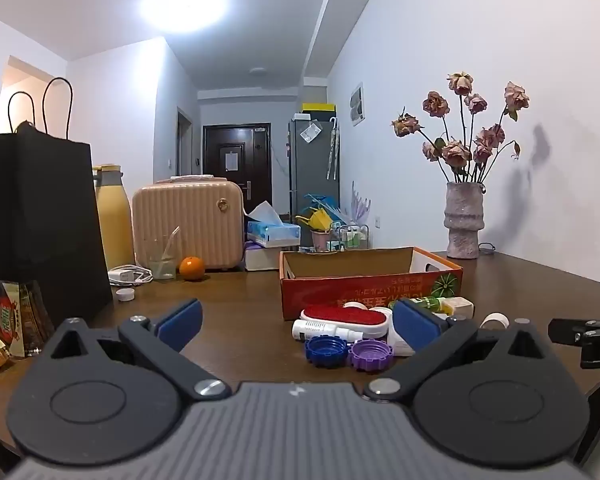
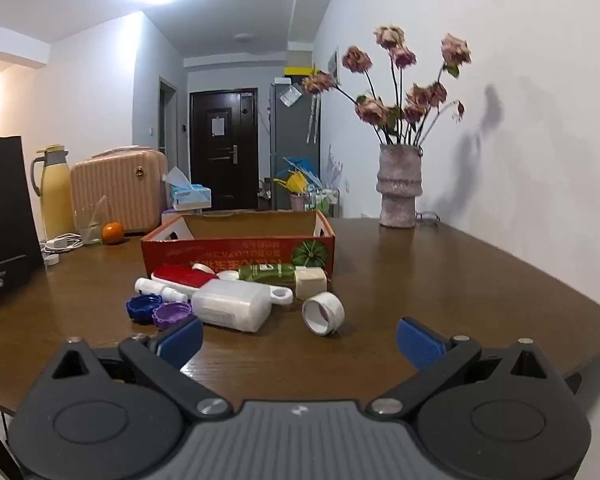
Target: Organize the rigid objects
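A red cardboard box point(image 2: 236, 250) stands open on the brown table point(image 2: 440, 280); it also shows in the left wrist view point(image 1: 364, 290). In front of it lies a pile: a red-topped white brush point(image 2: 184, 276), a white spray bottle point(image 2: 160, 289), a blue cap point(image 2: 143, 307), a purple cap point(image 2: 172, 315), a clear plastic case point(image 2: 234, 304), a green bottle point(image 2: 266, 273), a cream block point(image 2: 310, 281) and a white tape roll point(image 2: 323, 314). My right gripper point(image 2: 298, 338) is open and empty, just short of the pile. My left gripper point(image 1: 296, 320) is open and empty, with the caps point(image 1: 326, 351) between its fingers.
A vase of dried roses point(image 2: 398, 184) stands at the back right. A black paper bag point(image 1: 40, 224), yellow flask point(image 1: 114, 216), pink case point(image 1: 188, 224), glass point(image 1: 162, 258), orange point(image 1: 192, 268), charger point(image 1: 126, 276) and snack packets point(image 1: 4, 320) crowd the left.
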`<state>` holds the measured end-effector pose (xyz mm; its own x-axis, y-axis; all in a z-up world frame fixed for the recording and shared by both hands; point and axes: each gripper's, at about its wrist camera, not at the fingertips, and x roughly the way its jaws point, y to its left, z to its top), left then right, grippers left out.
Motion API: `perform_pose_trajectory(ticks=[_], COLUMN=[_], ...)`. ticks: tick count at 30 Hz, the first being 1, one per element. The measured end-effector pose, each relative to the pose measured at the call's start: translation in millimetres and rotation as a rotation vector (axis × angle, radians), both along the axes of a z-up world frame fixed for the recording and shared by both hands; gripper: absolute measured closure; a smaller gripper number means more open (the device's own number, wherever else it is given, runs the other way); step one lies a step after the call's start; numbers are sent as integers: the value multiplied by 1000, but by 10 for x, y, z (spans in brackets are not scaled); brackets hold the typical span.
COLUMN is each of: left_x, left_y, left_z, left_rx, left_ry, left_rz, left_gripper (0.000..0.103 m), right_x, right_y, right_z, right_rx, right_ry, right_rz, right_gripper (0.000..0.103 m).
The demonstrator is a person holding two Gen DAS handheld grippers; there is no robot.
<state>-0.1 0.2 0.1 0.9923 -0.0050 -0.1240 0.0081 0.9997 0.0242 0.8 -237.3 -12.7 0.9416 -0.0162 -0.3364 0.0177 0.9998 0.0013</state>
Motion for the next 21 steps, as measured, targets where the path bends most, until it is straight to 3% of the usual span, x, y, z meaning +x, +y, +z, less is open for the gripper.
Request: perform_pose_trajectory(ticks=[4,6,9,21], left_x=[32,12,-38,-6], left_y=[54,31,50,-13], left_z=[22,14,59,16], left_rx=[-40,-26,-32,-14], left_ry=[34,24,34,40], left_rz=[-1,-6,-12,-36], left_gripper=[0,0,0,0], right_x=[53,148,-37,-65], right_y=[-9,-44,-14,-51], right_z=[-21,-16,18,44], right_rx=[15,29,14,9], right_ry=[21,27,-37,-39], right_rz=[-19,-19,-21,-47], right_gripper=[0,0,0,0])
